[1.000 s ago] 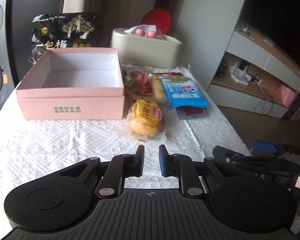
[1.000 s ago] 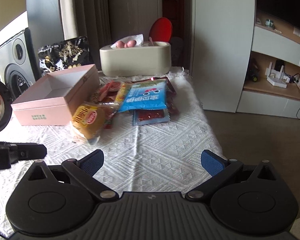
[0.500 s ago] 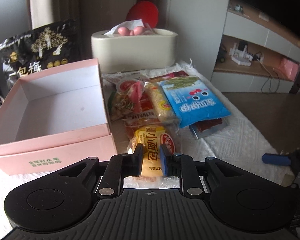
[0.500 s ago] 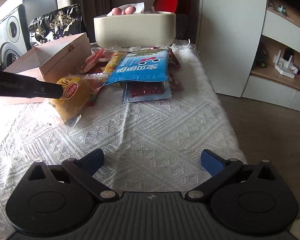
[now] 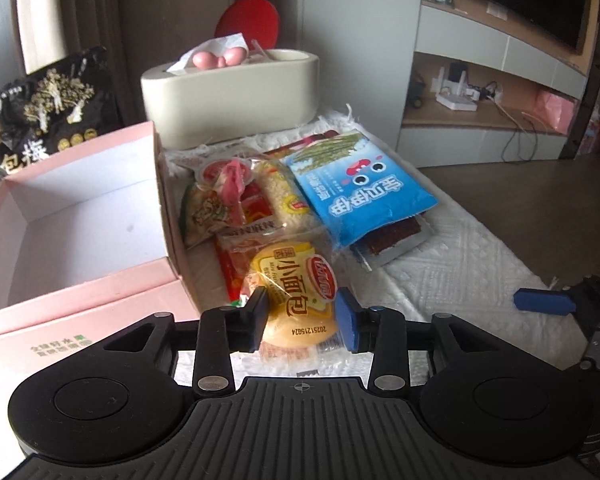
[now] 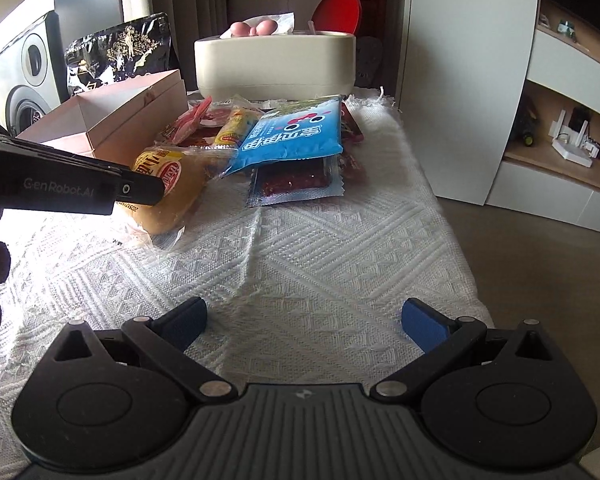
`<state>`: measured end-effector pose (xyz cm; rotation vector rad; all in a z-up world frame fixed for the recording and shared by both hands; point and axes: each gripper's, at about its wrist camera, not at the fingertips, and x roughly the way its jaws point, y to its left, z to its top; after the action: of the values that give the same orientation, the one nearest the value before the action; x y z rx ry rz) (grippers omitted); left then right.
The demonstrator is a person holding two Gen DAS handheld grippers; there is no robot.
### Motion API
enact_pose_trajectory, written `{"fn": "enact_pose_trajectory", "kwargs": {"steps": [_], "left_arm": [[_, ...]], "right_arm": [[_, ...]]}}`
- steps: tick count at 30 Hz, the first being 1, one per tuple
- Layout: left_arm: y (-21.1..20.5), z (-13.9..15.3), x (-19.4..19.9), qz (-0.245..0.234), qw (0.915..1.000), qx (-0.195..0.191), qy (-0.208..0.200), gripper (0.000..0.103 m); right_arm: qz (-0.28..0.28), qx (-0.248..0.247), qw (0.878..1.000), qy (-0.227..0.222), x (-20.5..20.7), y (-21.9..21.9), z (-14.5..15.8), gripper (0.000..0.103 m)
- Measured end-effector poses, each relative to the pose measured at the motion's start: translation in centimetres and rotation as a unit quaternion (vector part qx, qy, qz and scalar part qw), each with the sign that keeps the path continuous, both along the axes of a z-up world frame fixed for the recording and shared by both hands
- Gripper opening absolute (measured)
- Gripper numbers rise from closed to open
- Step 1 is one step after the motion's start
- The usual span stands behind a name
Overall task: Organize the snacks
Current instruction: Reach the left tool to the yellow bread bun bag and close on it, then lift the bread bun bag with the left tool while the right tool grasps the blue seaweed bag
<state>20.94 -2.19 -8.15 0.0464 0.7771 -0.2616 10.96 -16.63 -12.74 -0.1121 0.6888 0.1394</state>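
A yellow wrapped bread bun [image 5: 296, 300] lies on the white tablecloth at the front of a snack pile. My left gripper [image 5: 302, 322] is open, its jaws on either side of the bun, not clearly pressing it. From the right wrist view the left gripper [image 6: 140, 192] reaches in over the bun [image 6: 176, 192]. A blue snack pack [image 5: 360, 196] lies on red packets [image 5: 396, 236]. An open, empty pink box [image 5: 80, 216] sits left of the pile. My right gripper [image 6: 304, 320] is open and empty above bare cloth.
A cream tissue holder [image 5: 232, 96] stands behind the pile. A black snack bag [image 5: 44, 120] leans behind the box. The table's right edge [image 6: 460, 240] drops to the floor. A washing machine [image 6: 20, 76] stands at the far left.
My left gripper has moved forward to the bun and opened from nearly closed, so its jaws now flank it. My right gripper stayed open and has edged closer to the pile.
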Motion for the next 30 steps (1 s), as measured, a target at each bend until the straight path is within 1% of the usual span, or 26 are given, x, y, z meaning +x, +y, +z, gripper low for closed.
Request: {"fn": "enact_pose_trajectory", "kwargs": {"steps": [2, 4, 7, 9, 11, 12, 14, 17, 18, 19, 20, 22, 24, 27, 30], "left_arm": [[0.2, -0.1, 0.2, -0.003, 0.9998, -0.016, 0.010, 0.048], [0.1, -0.3, 0.4, 0.001, 0.9998, -0.015, 0.010, 0.050], [0.0, -0.7, 0.6, 0.013, 0.9998, -0.011, 0.006, 0.060], [0.1, -1.1, 1.0, 0.026, 0.9994, -0.019, 0.010, 0.069], [0.4, -1.6, 1.3, 0.035, 0.9985, -0.040, 0.014, 0.071], [0.5, -1.7, 1.4, 0.039, 0.9982, -0.043, 0.015, 0.072], [0.4, -2.0, 1.4, 0.043, 0.9979, -0.047, 0.006, 0.072], [0.1, -2.1, 1.2, 0.032, 0.9986, -0.040, -0.016, 0.068], [0.2, -2.1, 1.0, 0.032, 0.9985, -0.040, -0.017, 0.065], [0.5, -2.0, 0.8, 0.034, 0.9983, -0.046, -0.016, 0.065], [1.0, -1.9, 0.3, 0.035, 0.9976, -0.059, -0.010, 0.062], [1.8, -1.6, -0.9, 0.033, 0.9964, -0.078, -0.003, 0.061], [2.7, -1.4, -2.8, 0.026, 0.9967, -0.076, 0.003, 0.061], [4.1, -1.4, -5.1, 0.022, 0.9979, -0.060, 0.015, 0.061], [6.2, -1.4, -6.5, 0.043, 0.9967, -0.069, 0.010, 0.061]], "right_arm": [[-0.001, 0.000, 1.000, -0.001, 0.0, 0.0, 0.0, 0.103], [-0.002, 0.000, 1.000, -0.002, 0.0, 0.0, 0.0, 0.103], [-0.003, 0.001, 1.000, -0.004, -0.1, 0.0, 0.0, 0.103], [-0.004, 0.002, 1.000, -0.005, -0.2, 0.0, 0.0, 0.103], [-0.004, 0.002, 1.000, -0.006, -0.2, 0.0, 0.0, 0.103], [-0.004, 0.002, 1.000, -0.007, -0.2, 0.0, 0.0, 0.103], [-0.004, 0.003, 1.000, -0.007, -0.2, 0.0, 0.1, 0.103], [-0.003, 0.004, 1.000, -0.007, -0.2, -0.1, 0.1, 0.103], [-0.003, 0.004, 1.000, -0.007, -0.2, -0.1, 0.0, 0.103], [-0.003, 0.005, 1.000, -0.007, -0.2, -0.1, 0.0, 0.103], [-0.002, 0.005, 1.000, -0.007, -0.2, -0.1, 0.0, 0.103], [0.000, 0.007, 1.000, -0.007, -0.2, -0.2, -0.1, 0.103], [0.005, 0.008, 1.000, -0.005, -0.2, -0.4, -0.2, 0.103], [0.015, 0.005, 1.000, 0.001, 0.0, -0.5, -0.2, 0.103], [0.019, 0.001, 1.000, 0.008, 0.3, -0.4, -0.2, 0.103]]}}
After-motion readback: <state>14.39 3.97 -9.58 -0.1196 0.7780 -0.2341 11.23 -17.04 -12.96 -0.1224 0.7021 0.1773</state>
